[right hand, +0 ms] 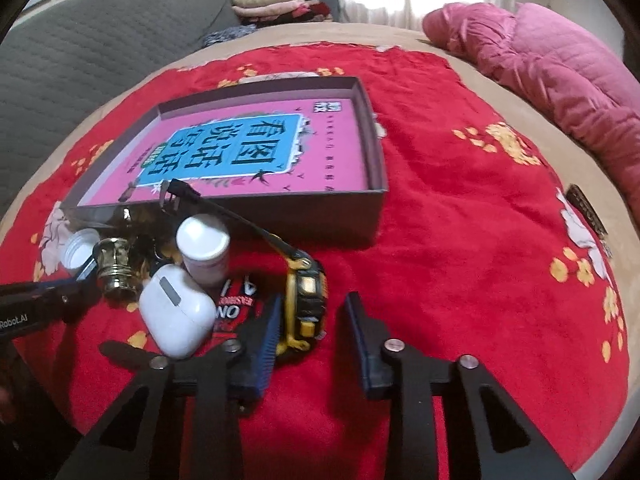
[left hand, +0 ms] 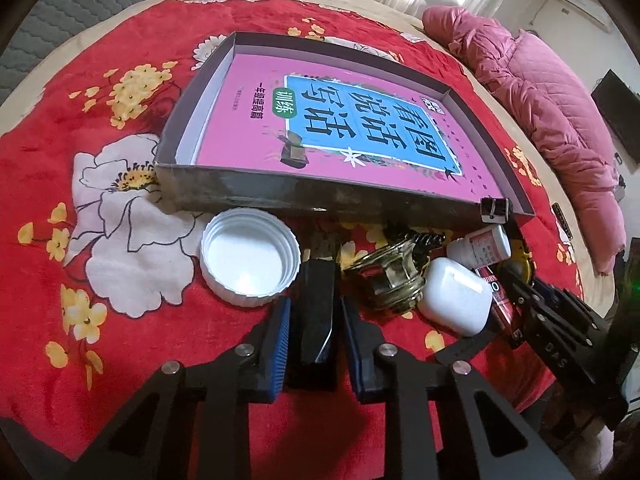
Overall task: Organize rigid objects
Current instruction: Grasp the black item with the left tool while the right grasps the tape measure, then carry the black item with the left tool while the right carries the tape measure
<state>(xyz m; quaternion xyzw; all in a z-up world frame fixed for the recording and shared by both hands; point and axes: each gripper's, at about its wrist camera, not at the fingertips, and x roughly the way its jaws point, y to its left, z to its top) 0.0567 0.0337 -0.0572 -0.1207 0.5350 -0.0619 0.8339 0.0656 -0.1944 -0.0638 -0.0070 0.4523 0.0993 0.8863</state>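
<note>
A dark shallow box [left hand: 256, 190] [right hand: 336, 210] holds a pink book [left hand: 360, 144] [right hand: 256, 148] on a red flowered blanket. Before its near wall lie a white cap [left hand: 250, 256] [right hand: 78, 246], a brass fitting [left hand: 386, 276] [right hand: 116, 266], a white earbud case [left hand: 456, 296] [right hand: 176, 312], a white pill bottle [left hand: 480, 246] [right hand: 204, 250], a red-black packet [right hand: 236, 308] and a yellow-black tape measure [right hand: 306, 304] with its blade pulled out to the box. My left gripper [left hand: 314, 320] is shut on a black flat object [left hand: 316, 308]. My right gripper [right hand: 312, 332] is open beside the tape measure.
A pink quilt [left hand: 552, 100] [right hand: 560, 64] lies at the right on the bed. A grey padded headboard [right hand: 88, 52] and folded clothes [right hand: 276, 4] are behind. Bare red blanket [right hand: 460, 220] lies right of the box.
</note>
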